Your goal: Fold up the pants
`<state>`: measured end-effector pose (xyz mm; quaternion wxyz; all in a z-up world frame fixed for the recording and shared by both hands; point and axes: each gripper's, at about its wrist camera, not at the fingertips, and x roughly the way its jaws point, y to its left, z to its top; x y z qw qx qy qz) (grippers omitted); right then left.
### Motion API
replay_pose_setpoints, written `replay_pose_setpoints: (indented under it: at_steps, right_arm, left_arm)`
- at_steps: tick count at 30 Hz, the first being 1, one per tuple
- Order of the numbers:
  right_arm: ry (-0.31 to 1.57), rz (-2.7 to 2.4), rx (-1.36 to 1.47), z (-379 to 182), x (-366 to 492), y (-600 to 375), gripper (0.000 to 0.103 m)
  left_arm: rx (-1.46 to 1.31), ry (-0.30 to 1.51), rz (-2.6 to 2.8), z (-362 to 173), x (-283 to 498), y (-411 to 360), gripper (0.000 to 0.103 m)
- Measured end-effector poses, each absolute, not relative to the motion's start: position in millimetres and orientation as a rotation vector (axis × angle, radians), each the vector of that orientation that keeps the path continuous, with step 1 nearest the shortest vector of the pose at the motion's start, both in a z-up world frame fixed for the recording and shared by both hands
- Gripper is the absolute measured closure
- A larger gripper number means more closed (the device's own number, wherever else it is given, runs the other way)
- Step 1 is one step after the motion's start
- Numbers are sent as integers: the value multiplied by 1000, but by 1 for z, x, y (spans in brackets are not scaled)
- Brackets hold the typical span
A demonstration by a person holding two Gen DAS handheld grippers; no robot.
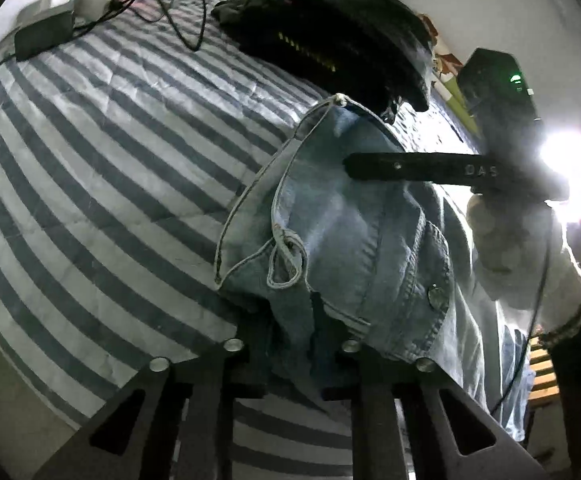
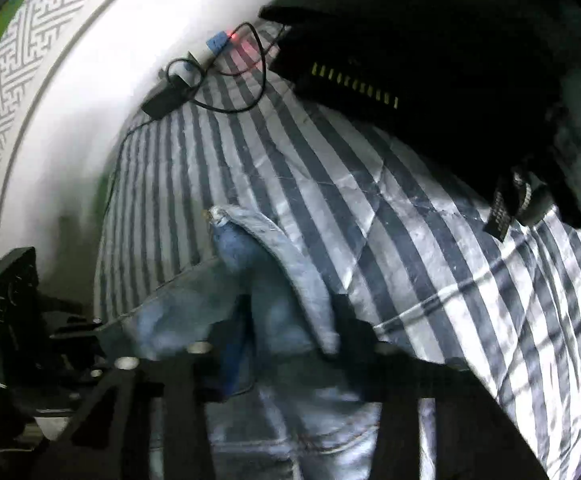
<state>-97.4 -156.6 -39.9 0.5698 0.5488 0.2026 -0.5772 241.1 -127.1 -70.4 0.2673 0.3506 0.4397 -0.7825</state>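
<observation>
A: Nearest the left wrist camera, the left gripper (image 1: 290, 354) was clamped on a bunched edge of the pants (image 1: 342, 240), light denim, close to the metal button (image 1: 437, 298).

B: And the right gripper (image 2: 278, 354)?

A: Its own view was blurred, but its fingers sat tight against a fold of the same denim, so it looked closed on the cloth. In the left view one of its fingers (image 1: 410, 170) reached in level across the fabric from the right, with the person's hand (image 1: 502, 236) wrapped round the handle below it.

B: Where were the pants, then?

A: Gathered in a heap at the near side of the striped bed cover (image 1: 110, 160), partly lifted by both grippers. Both grippers pointed steeply down at the bed.

B: What would have made the step go well?

A: Probably drawing the two grips apart so the waistband pulled taut, then laying it flat before folding, clear of the pile of dark clothes (image 1: 330, 40) further back and the charger cable (image 1: 170, 8) by the wall.
</observation>
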Motion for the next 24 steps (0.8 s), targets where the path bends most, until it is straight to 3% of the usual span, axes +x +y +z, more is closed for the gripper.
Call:
replay_pose_setpoints:
  at_steps: [3,13,15,19,24]
  right_arm:
    - [502,-1393,1219,-16,-87,-154,87]
    - [458,-1496,1064,62,-75,-193,93]
    - [439,-1484,1060,57,-73,-215,91]
    - [636,-1620,1054,45,-70,-235,85]
    - [504,-1764,1023,106,-77,-131,81]
  left_arm:
    - [917,1180,-2134,-63,243,-127,93]
    - [716,1143,-2209,-1,284,-144,93]
    - [744,1109,-2172,-5,289,-148,93]
    - [929,1148,-2046,-45,294,-156,86]
    - [869,1030,-2067,-14,309,-134,85]
